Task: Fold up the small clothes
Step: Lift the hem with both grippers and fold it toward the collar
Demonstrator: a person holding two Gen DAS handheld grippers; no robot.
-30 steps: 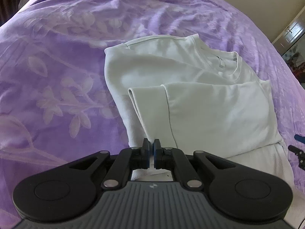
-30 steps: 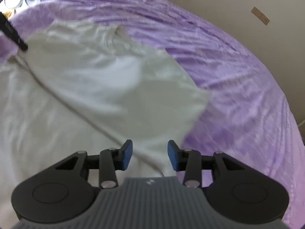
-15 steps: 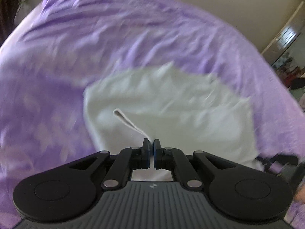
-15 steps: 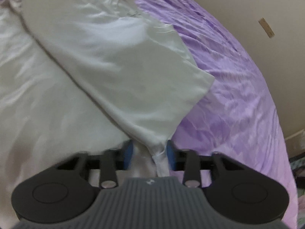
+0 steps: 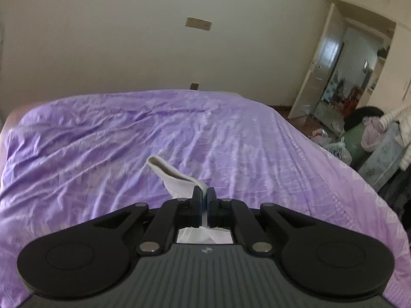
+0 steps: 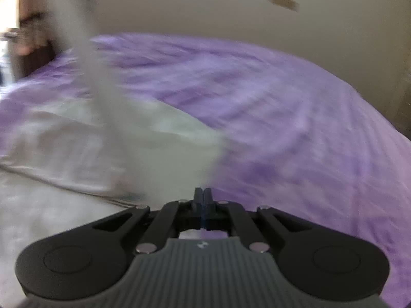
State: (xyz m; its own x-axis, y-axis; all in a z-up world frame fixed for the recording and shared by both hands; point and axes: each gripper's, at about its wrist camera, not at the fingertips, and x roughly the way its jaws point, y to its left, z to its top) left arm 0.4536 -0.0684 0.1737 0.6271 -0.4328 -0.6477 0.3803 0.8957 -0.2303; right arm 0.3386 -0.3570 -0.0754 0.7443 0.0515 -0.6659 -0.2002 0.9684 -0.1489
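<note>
White shirt [image 5: 177, 177]: a hemmed edge is pinched flat in the left gripper [image 5: 204, 200], jaws clenched on it, with a stiff-looking curl of cloth sticking up ahead of the tips and more fabric bunched behind them in the gap above the grey body. Right gripper [image 6: 203, 200] jaws are also pressed tight; the view is v. blurred, but pale cloth runs right up to the tips and shows behind them, so prob. gripping a corner of the same garment, tho I can't be certain. From there the shirt [image 6: 108, 138] spreads left and forward over the bed [image 6: 295, 118], and a pale streak rises steeply to the top left, looks like cloth being hauled up. Step in hand, as I read it: lifting one end to fold it over. To do it well: keep both grips firm, hold the two corners level w/ each other and apart enough that the edge between stays taut, carry it over in one smooth arc, lay down before letting go so edges line up. Material: soft matte knit, limp, drapes and creases easily, ribbed or stitched hem a bit firmer. Bedcover [image 5: 231, 138] is purple, thin, wrinkled, faint leafy print; it gives underneath, so smoothing may drag it.
</note>
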